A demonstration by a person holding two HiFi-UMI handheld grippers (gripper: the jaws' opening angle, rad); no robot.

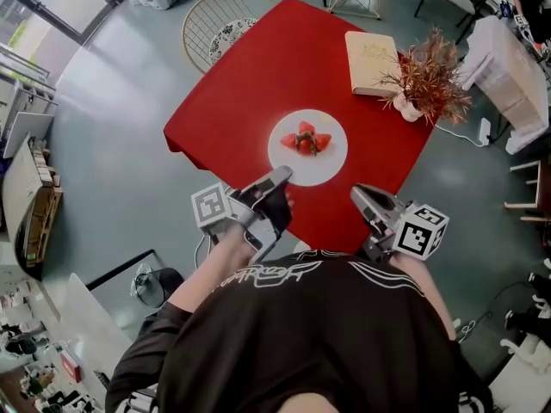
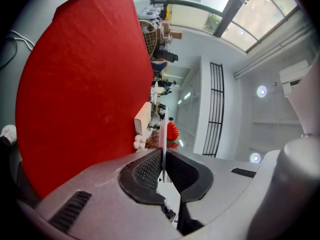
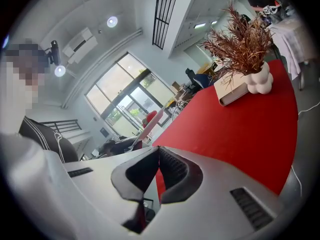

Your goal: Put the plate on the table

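A white plate (image 1: 307, 149) with strawberries (image 1: 305, 140) on it is over the near half of the red table (image 1: 258, 76). My left gripper (image 1: 282, 175) is shut on the plate's near-left rim. In the left gripper view the plate (image 2: 162, 134) runs edge-on between the closed pads of that gripper (image 2: 163, 151), with a strawberry (image 2: 172, 132) beyond. Whether the plate touches the cloth I cannot tell. My right gripper (image 1: 355, 190) is shut and holds nothing, just off the plate's near-right rim. In the right gripper view its tips (image 3: 159, 148) meet, and the plate (image 3: 149, 126) lies to their left.
A cream book (image 1: 370, 61) and a white vase with a dried red plant (image 1: 422, 80) stand at the table's far right. A round wire chair (image 1: 215, 24) is beyond the far-left corner. A power strip (image 1: 485, 130) lies on the grey floor at right.
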